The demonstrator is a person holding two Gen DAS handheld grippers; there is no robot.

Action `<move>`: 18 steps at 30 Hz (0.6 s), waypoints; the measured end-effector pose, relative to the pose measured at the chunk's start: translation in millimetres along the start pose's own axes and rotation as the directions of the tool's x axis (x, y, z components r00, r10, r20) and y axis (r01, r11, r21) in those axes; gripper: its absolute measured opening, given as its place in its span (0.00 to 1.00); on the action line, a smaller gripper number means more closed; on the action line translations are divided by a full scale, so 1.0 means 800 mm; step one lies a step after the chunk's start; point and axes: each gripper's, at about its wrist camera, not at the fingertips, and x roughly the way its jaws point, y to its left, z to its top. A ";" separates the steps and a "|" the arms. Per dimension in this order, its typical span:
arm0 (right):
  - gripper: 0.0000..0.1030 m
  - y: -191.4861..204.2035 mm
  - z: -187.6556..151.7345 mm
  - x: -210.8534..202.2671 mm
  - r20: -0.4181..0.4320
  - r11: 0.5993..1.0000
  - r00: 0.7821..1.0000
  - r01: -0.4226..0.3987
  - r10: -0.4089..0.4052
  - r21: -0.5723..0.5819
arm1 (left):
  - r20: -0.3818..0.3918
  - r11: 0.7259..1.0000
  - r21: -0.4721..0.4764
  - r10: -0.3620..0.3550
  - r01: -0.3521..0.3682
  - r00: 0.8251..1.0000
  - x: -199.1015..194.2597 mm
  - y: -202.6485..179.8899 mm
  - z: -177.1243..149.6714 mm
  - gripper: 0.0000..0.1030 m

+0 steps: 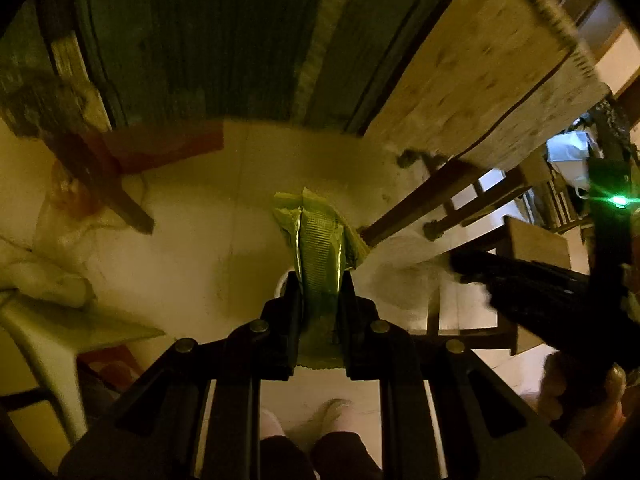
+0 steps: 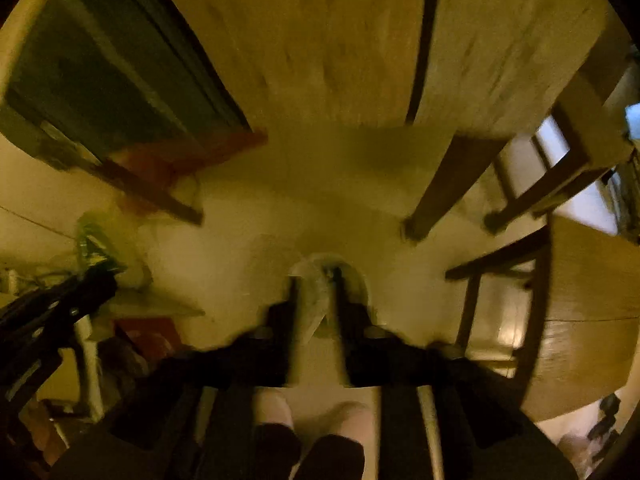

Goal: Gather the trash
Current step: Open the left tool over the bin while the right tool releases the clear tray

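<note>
Between my left tongs [image 1: 320, 280] sits a green foil wrapper [image 1: 320, 248], pinched flat between both fingers, its crumpled torn end sticking out past the tips above the pale floor [image 1: 224, 216]. So those tongs are closed on it, with only the wrapper's thickness between the pads. My right tongs [image 2: 316, 280] are closed to a narrow gap around a scrap of clear plastic [image 2: 314, 304], though that view is blurred and I cannot tell exactly what the scrap is. From the left wrist I see the right tongs [image 1: 520, 288] as a dark shape at the right edge, with a green light [image 1: 618, 200] glowing above them. The right wrist view alone shows the left tongs [image 2: 96, 276] from the side, low on the left, with the wrapper [image 2: 90, 244] poking up out of them. Both views show a wooden desk [image 1: 480, 80] overhead and its dark legs [image 2: 444, 184] standing on the floor.
</note>
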 end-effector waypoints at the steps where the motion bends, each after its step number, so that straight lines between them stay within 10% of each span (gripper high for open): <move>1: 0.41 -0.006 -0.004 0.016 -0.003 1.000 1.000 -0.009 0.009 0.011 | -0.012 1.000 -0.006 -0.002 0.002 1.000 0.013 0.003 -0.005 0.15; 18: 0.41 -0.057 -0.021 0.035 0.007 0.998 1.000 0.025 -0.026 0.053 | -0.194 0.995 0.006 -0.096 0.099 0.976 0.198 -0.032 -0.037 0.22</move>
